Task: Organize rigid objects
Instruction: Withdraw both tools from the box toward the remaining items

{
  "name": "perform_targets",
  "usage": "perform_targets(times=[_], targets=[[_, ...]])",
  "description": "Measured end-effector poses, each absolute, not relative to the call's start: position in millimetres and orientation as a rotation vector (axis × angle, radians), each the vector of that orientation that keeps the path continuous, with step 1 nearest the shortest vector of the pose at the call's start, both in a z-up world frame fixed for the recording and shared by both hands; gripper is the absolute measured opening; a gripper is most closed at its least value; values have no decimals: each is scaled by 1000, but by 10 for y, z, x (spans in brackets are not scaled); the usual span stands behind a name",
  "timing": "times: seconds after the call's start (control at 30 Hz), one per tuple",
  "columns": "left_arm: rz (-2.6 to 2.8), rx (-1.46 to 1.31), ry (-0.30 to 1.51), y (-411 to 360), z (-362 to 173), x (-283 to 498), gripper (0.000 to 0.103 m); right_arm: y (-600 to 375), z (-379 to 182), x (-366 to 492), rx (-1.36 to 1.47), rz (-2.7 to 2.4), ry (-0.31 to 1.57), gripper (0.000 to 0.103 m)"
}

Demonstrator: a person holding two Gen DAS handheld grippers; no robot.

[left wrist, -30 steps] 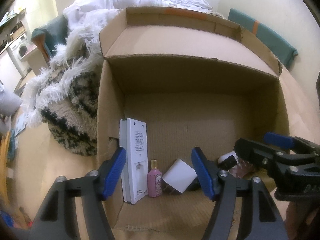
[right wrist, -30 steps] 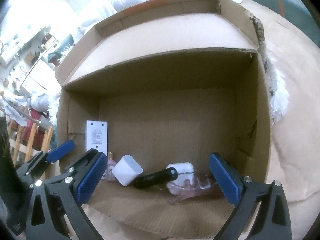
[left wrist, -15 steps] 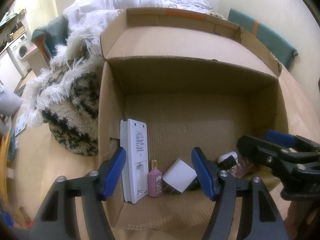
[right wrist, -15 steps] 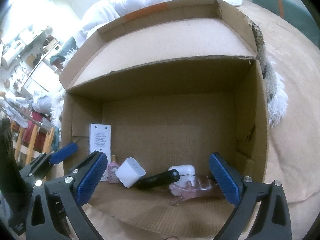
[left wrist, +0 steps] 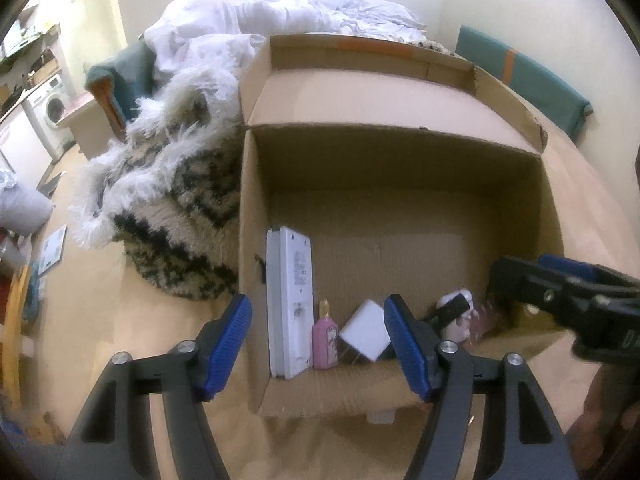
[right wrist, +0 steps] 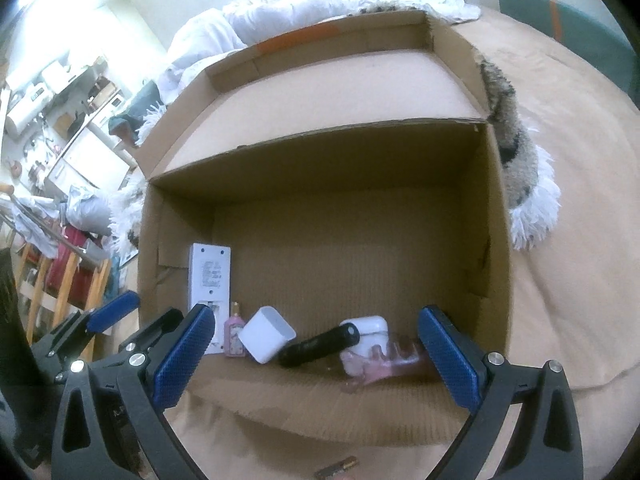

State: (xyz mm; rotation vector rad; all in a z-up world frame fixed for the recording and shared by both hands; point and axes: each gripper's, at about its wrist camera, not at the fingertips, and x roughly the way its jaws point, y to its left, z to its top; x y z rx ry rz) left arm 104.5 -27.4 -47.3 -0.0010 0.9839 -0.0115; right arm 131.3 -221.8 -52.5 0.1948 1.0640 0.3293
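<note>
Hovering both tools wide and empty at the box [right wrist: 496, 240] mouth; the items line its near edge. Next I'd take the battery [right wrist: 336, 467] lying outside, squarely, with the right tool [right wrist: 312, 354].

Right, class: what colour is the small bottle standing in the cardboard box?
Pink, with a gold cap; the small bottle shows best in the left wrist view.

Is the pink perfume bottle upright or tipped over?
Upright. The pink perfume bottle stands on its base, gold cap up, between the white remote and white charger cube.
</note>
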Motion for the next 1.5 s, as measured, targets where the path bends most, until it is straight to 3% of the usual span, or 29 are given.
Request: perform_targets(times=[0.6, 1.1, 1.5], targets=[[27, -95, 1040, 80, -440, 506, 66, -2314, -566, 509, 195, 311, 1105, 103], [102, -244, 1272, 382, -1025, 693, 66, -2273, -1225, 580, 71, 177, 1374, 103], [-24, 60, 1316, -239, -1374, 925, 66, -2238, -1321, 615, 48, 204, 1408, 103]])
